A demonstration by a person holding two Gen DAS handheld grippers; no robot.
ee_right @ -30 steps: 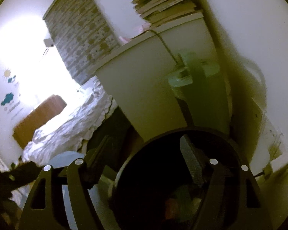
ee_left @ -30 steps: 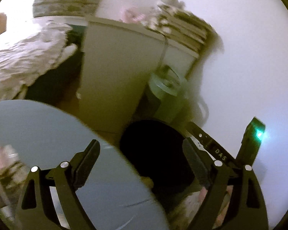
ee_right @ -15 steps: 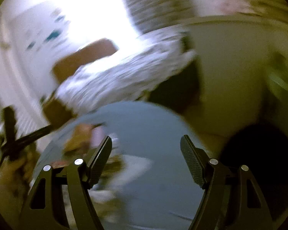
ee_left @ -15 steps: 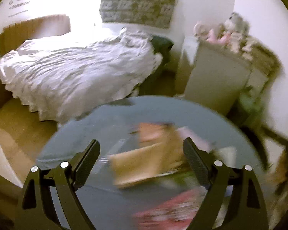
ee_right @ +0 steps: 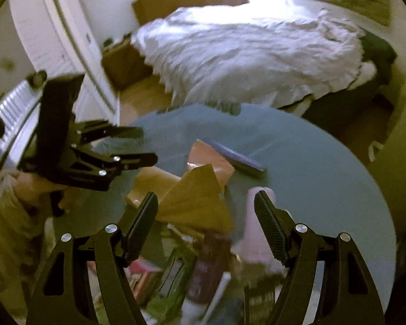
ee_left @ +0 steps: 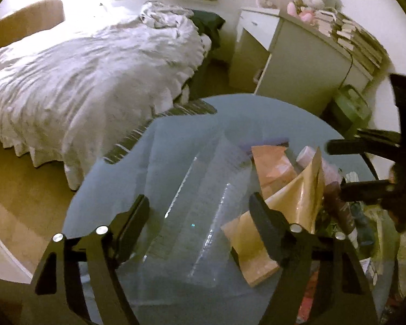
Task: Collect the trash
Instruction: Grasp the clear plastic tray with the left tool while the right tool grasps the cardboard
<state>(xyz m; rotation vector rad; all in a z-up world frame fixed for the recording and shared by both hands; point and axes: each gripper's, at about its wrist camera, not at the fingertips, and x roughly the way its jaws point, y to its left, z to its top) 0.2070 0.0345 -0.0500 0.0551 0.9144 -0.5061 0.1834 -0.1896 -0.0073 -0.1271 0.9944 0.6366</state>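
A round blue-grey table (ee_left: 176, 149) carries a pile of trash: a clear plastic sheet (ee_left: 203, 216), a tan paper bag (ee_left: 292, 205), a pink packet (ee_left: 273, 165) and a dark bottle (ee_left: 338, 208). My left gripper (ee_left: 199, 222) is open and empty above the clear plastic. My right gripper (ee_right: 205, 219) is open and empty above the tan bag (ee_right: 197, 197) and a dark bottle (ee_right: 208, 265). The left gripper also shows in the right wrist view (ee_right: 138, 146), and the right gripper shows at the right of the left wrist view (ee_left: 335, 168).
A bed with a white duvet (ee_left: 94, 67) stands behind the table. A white cabinet (ee_left: 297, 59) with books and soft toys is at the back right, with a green bin (ee_left: 352, 111) beside it. A blue flat item (ee_right: 235, 157) lies on the table.
Both grippers have swung away from the black bin by the cabinet and now point at the table and its trash pile. Both stayed open.
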